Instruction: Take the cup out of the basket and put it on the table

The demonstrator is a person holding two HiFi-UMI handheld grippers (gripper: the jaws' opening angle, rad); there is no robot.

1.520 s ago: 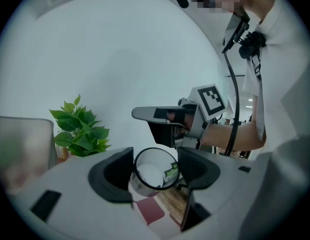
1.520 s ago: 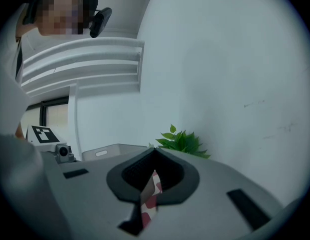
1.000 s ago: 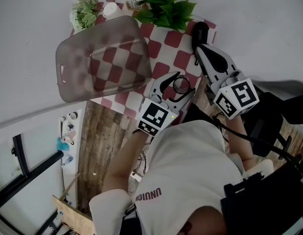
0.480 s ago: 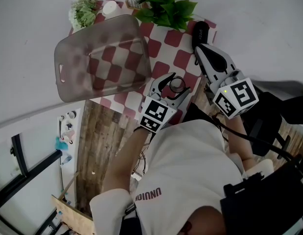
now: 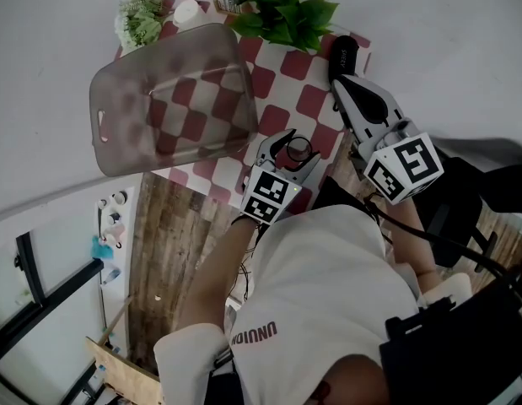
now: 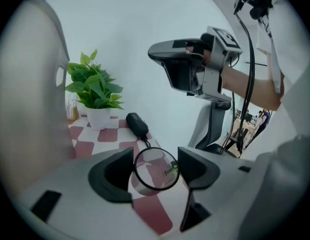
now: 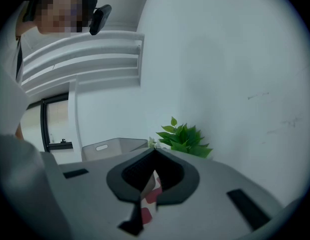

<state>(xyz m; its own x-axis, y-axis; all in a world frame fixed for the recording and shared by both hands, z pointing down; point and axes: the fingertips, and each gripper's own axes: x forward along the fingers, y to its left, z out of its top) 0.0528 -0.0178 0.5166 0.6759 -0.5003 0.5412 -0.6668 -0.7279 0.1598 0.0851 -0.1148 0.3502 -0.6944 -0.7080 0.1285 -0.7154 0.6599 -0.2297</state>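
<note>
A clear glass cup (image 5: 298, 150) sits between the jaws of my left gripper (image 5: 294, 148), which is shut on it over the near edge of the red-and-white checked tablecloth (image 5: 315, 99). In the left gripper view the cup (image 6: 155, 170) shows rim-on, with the gripper (image 6: 156, 169) pressing it from both sides. Whether its base touches the cloth I cannot tell. The grey translucent basket (image 5: 159, 99) stands to the left, apart from the cup. My right gripper (image 5: 341, 87) hovers shut at the right with nothing in it; its tips (image 7: 153, 156) meet.
A green potted plant (image 5: 282, 7) stands at the table's far edge, with white flowers (image 5: 141, 19) beside the basket. A black case (image 5: 345, 53) lies just beyond the right gripper. Below the table's near edge there is wooden floor (image 5: 172, 243).
My left gripper has carried the cup a little farther over the table, away from the person. The right gripper has shifted only slightly.
</note>
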